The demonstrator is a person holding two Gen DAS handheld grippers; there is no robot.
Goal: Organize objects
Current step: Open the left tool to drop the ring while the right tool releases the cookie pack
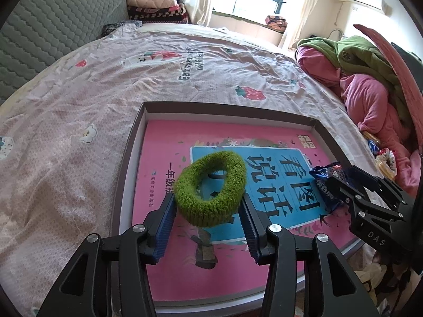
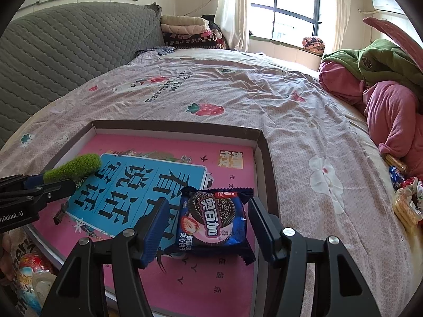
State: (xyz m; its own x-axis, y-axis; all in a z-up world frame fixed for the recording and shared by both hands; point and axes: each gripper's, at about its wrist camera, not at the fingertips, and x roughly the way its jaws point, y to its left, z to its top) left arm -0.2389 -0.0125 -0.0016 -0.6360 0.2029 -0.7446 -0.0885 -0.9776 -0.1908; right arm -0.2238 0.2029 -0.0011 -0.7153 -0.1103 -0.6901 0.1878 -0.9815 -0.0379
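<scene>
**Both grippers over the box, items lying between parted jaws**

While the left gripper point(image 1: 207, 211) hangs over the shallow box point(image 1: 127, 155), the green knitted ring point(image 1: 210, 187) lies between its blue pads; jaws partly apart. Left pad looks just at the ring's edge, right pad close beside it; can't tell firm contact, ring appears to rest on the pink book point(image 1: 164, 158) lining the box.

Right gripper point(image 2: 208, 223): jaws parted wider than the cookie packet point(image 2: 212, 220), gaps visible both sides, packet flat on the book near the box's right wall. Nothing held.

Box sits on a bed with a pink strawberry-print sheet point(image 2: 264, 92). Grey quilted headboard point(image 2: 66, 47) to the left, folded blankets point(image 2: 185, 26) at the far corner, window point(image 2: 293, 8) behind, pink and green clothing point(image 2: 383, 84) piled right, more snack packs point(image 2: 404, 200) at the right edge.
</scene>
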